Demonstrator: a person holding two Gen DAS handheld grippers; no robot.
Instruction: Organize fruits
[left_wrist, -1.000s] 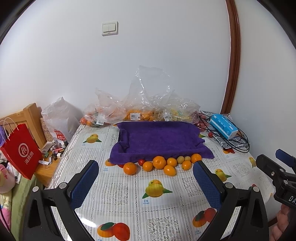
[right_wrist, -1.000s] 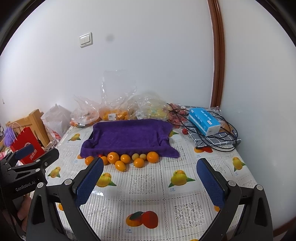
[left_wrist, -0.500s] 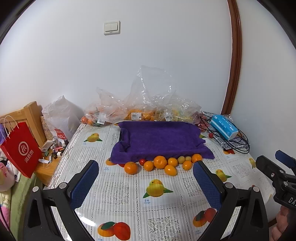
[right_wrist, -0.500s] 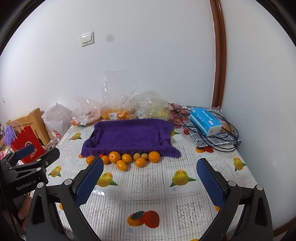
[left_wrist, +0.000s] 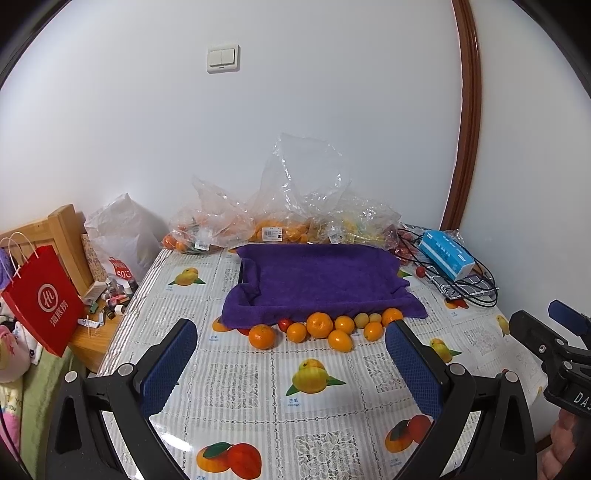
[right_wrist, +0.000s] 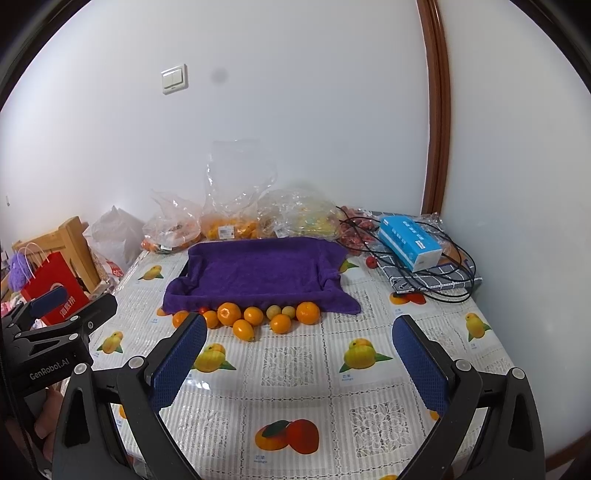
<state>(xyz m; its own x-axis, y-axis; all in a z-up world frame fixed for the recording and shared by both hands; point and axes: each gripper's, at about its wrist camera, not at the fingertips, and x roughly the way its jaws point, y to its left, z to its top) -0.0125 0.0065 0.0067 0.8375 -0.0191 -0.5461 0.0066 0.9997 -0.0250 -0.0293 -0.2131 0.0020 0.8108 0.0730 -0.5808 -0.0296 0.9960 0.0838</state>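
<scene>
Both the left claw (left_wrist: 291, 365) and the right claw (right_wrist: 301, 363) hang wide and empty above the desk (right_wrist: 295, 369) with its fruit-printed cloth, well short of the row of small round orange and yellow-green fruits (left_wrist: 325, 328) lying along the near edge of the purple towel-lined tray (left_wrist: 317, 277). To start well, I would bring one claw low over an end fruit, such as the big orange one (left_wrist: 262, 336) at the left, and close gently across its middle so neighbours do not roll. Compared with a second ago, both views sit marginally farther back; the fruits have not moved.
</scene>
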